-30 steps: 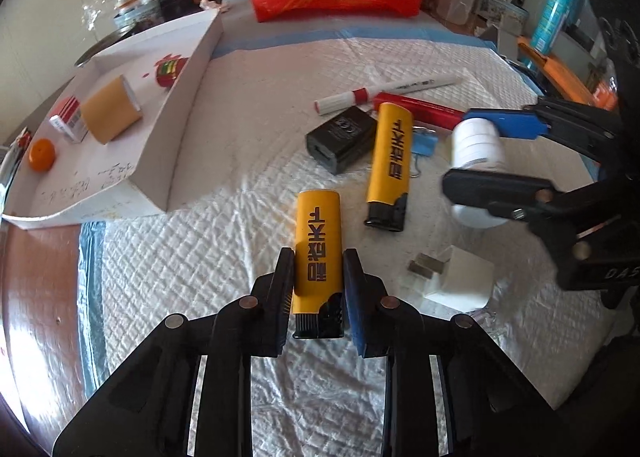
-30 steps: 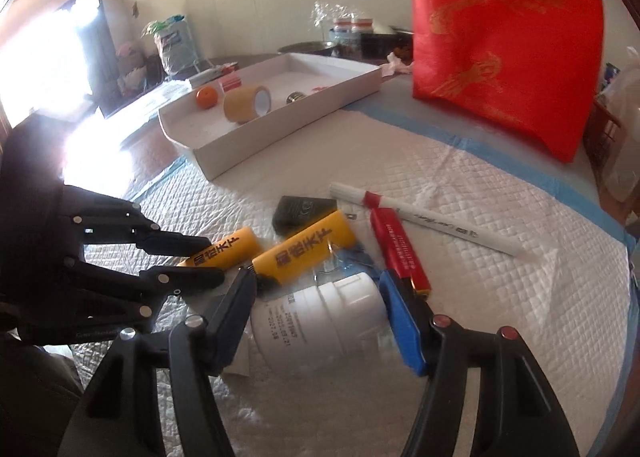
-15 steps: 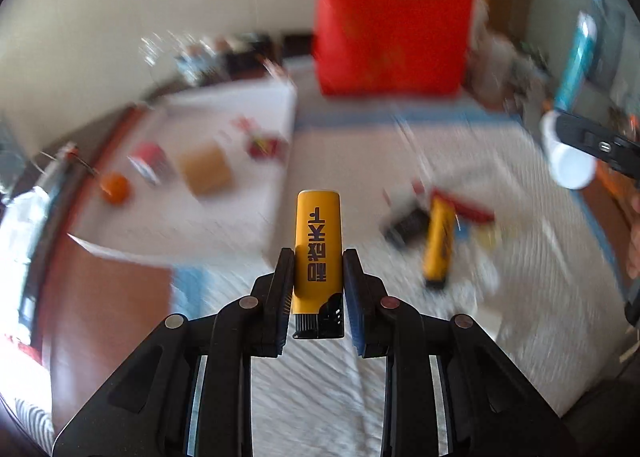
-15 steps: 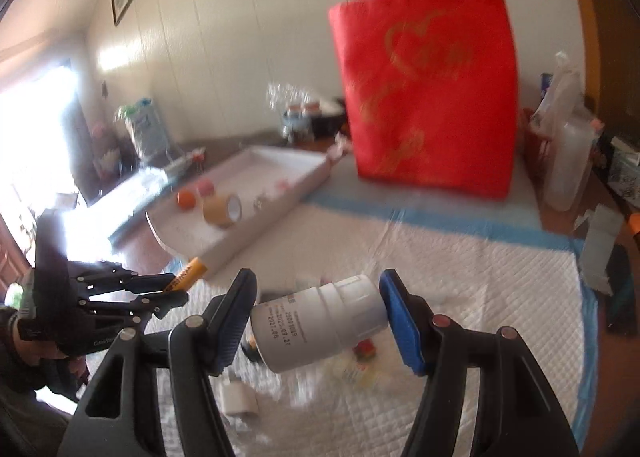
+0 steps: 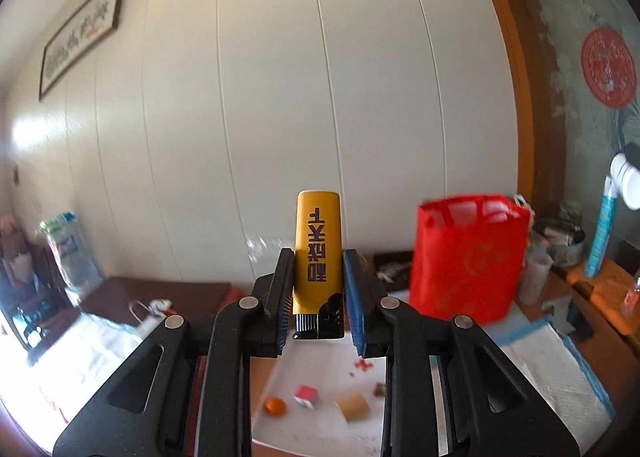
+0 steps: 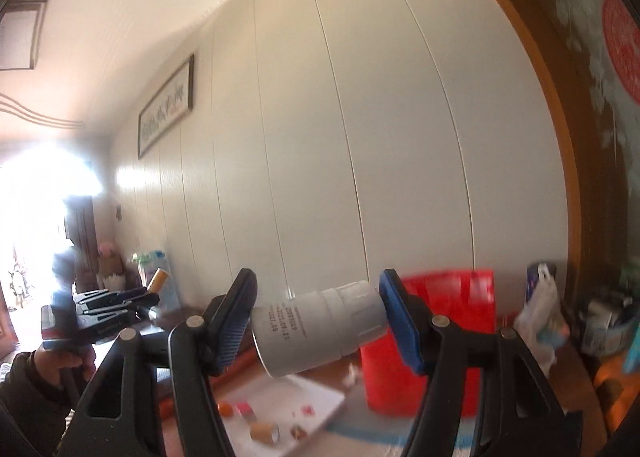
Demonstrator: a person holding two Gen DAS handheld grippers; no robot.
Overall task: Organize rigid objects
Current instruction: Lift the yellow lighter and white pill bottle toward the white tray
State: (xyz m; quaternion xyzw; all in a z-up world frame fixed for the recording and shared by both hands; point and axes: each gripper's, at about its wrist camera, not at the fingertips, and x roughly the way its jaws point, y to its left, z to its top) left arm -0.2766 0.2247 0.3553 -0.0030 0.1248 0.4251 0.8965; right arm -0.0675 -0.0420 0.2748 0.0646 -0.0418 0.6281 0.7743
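My left gripper (image 5: 317, 289) is shut on a yellow lighter (image 5: 318, 257) that stands upright between its pads, high above the table. Below it lies the white tray (image 5: 328, 433) with an orange ball (image 5: 275, 405), a small red and white box (image 5: 306, 395) and a brown tape roll (image 5: 352, 407). My right gripper (image 6: 318, 321) is shut on a white plastic bottle (image 6: 316, 327) held sideways, cap to the right. The right wrist view also shows the left gripper (image 6: 116, 303) at the far left, held by a hand (image 6: 60, 361), and the tray (image 6: 320, 401) low down.
A red bag (image 5: 466, 257) stands behind the tray. A blue spray can (image 5: 600, 233) and clutter crowd the table's right side. A white quilted mat (image 5: 556, 373) covers the table. A panelled wall fills the upper part of both views.
Both grippers rose off the mat with their objects and tilted up toward level. The views swung from the tabletop to the wall; the tray now sits low in both.
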